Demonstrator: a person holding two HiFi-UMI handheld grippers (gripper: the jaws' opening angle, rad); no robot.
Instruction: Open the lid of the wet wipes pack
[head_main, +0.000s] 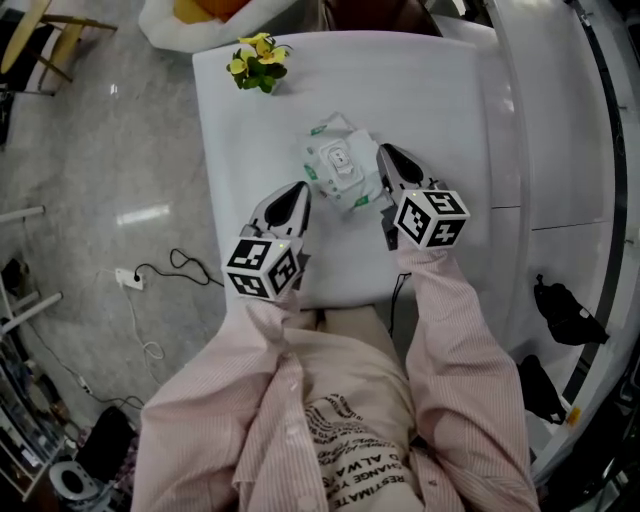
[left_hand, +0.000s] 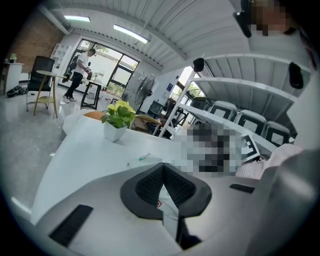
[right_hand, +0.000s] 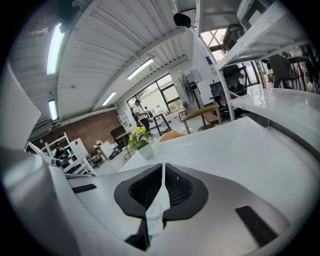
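The wet wipes pack (head_main: 340, 165) is being held over the middle of the white tabletop (head_main: 430, 90), between the two grippers; whether it is resting on the surface cannot be told. Its white lid (head_main: 341, 158) is facing up and appears to be lying flat.

The left gripper (head_main: 302, 190) is being kept at the pack's near left corner. In the left gripper view its jaws (left_hand: 163, 167) are seen pressed together at the tips, with a thin white piece of the pack (left_hand: 169, 200) being pinched between them.

The right gripper (head_main: 385, 156) is being kept against the pack's right edge. In the right gripper view its jaws (right_hand: 163, 167) are seen nearly together, and a white strip of the pack (right_hand: 159, 205) with a trace of green at its near end is being clamped between the pads.

A potted plant (head_main: 258, 62) with yellow flowers is being shown at the far left corner of the tabletop, well apart from the pack. On the floor to the left, a power strip (head_main: 125, 277) with a dark cable is being shown.
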